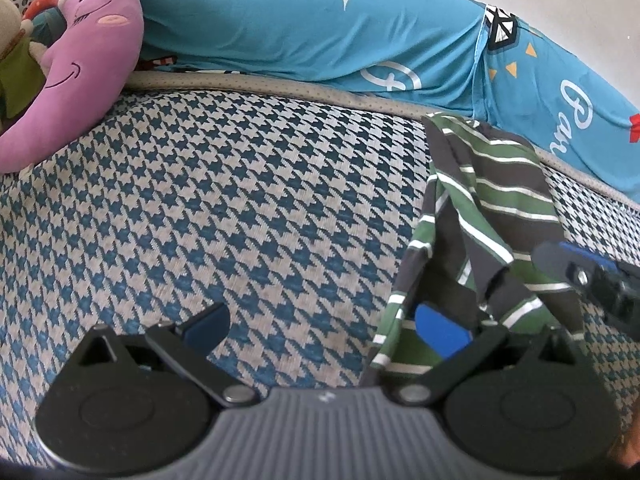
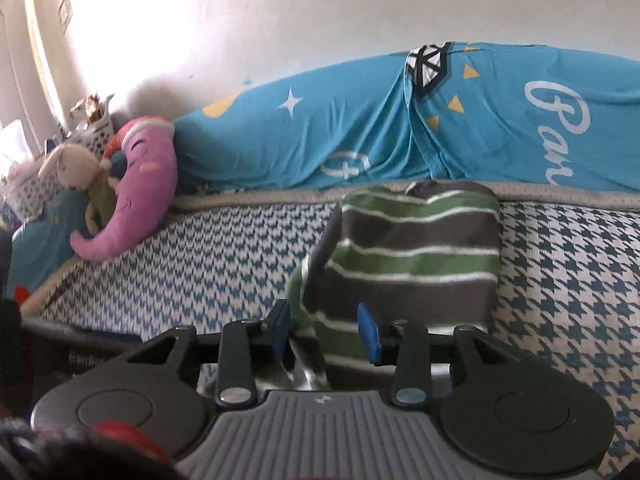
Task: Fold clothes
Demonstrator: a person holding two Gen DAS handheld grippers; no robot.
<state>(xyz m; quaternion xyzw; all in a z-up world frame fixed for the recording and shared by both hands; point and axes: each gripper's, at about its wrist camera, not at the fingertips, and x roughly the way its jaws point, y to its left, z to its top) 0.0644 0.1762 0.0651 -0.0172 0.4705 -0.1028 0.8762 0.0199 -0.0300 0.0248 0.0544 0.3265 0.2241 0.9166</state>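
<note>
A striped garment (image 1: 488, 216) in green, grey and white lies on the houndstooth bed cover (image 1: 224, 208), with its near part bunched and lifted. My left gripper (image 1: 324, 328) is wide open. Its right pad (image 1: 440, 332) sits against the garment's near edge, while its left pad rests over bare cover. In the right wrist view the garment (image 2: 416, 248) runs down between the two blue pads. My right gripper (image 2: 325, 326) is narrowed onto that bunch of cloth. The right gripper's finger (image 1: 560, 260) also shows over the garment at the right edge of the left wrist view.
A long blue printed bolster (image 2: 320, 148) lines the wall side of the bed. A purple moon-shaped plush (image 2: 140, 188) and a beige stuffed rabbit (image 2: 76, 164) sit at the far left. The houndstooth cover stretches left of the garment (image 2: 200, 264).
</note>
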